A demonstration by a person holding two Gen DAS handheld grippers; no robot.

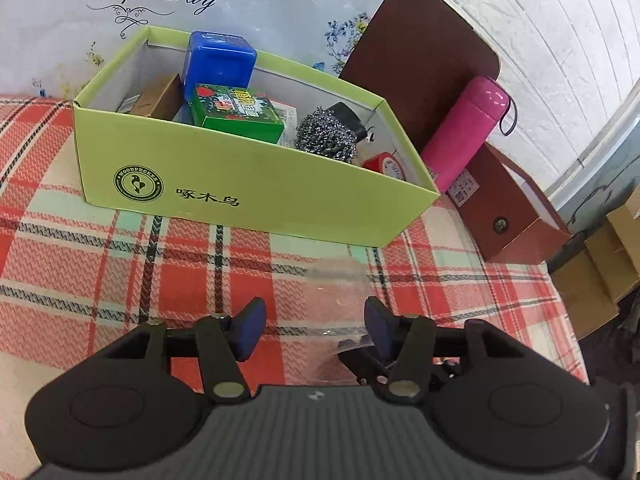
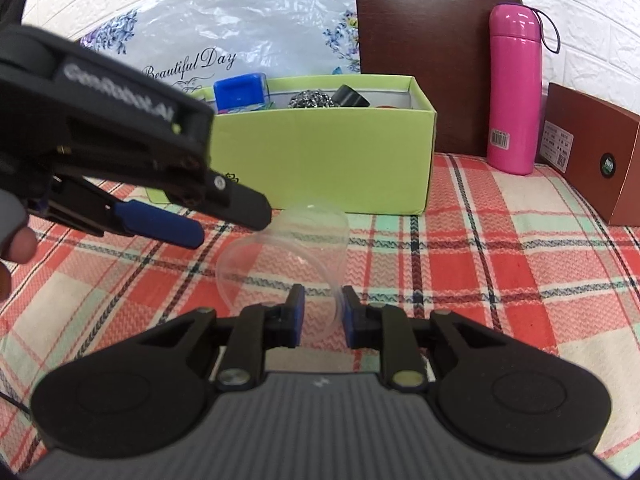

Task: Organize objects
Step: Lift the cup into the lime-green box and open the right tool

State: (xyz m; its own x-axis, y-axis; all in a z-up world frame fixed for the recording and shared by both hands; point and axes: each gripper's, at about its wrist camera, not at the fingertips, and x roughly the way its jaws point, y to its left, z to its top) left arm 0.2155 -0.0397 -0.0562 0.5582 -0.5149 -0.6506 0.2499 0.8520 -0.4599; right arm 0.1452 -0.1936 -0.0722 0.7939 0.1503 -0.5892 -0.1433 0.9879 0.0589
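Plaid cloth in red, white and mint covers the surface, backed by a white brick-pattern wall and a floral plastic sheet. On it stands a lime-green cardboard box, already holding a blue tin, a green packet, a steel scourer and a roll of red tape; a pink flask and a brown carton stand to its right. Just in front of the box lies a clear plastic cup on its side. The right tongs are pinched on its rim, while the left tongs stand half open beside it, gripping nothing. The cup looks like the piece now being picked up; next it likely needs lifting clear over the box's near wall and lowering inside, gently, since thin plastic buckles.
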